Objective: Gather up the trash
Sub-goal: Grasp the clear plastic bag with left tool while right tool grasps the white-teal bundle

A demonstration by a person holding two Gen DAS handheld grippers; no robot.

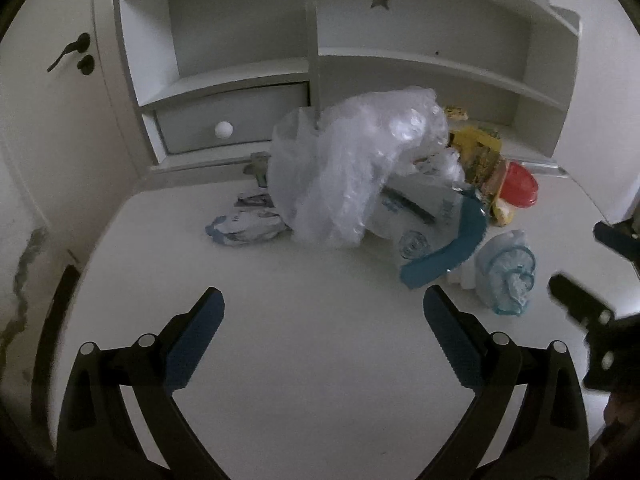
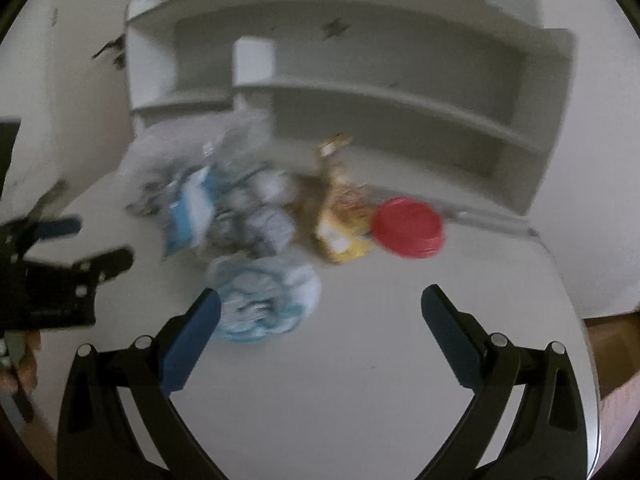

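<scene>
White desk (image 1: 304, 360): trash heaped centre frame, easy reach.
Clear plastic bag (image 1: 352, 164): tops pile, likely collector.
Left gripper (image 1: 323, 312): fingers apart, empty, facing pile.
Right gripper (image 2: 320, 308): fingers apart, beside blue wad (image 2: 266, 300).

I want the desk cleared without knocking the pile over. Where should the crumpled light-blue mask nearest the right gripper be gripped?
Probably pinch the light-blue mask across its bunched middle, coming from the near desk edge with the open right gripper. It lies apart from the pile, its crumpled folds stand up for the fingers, and bare desk lies in front.
</scene>
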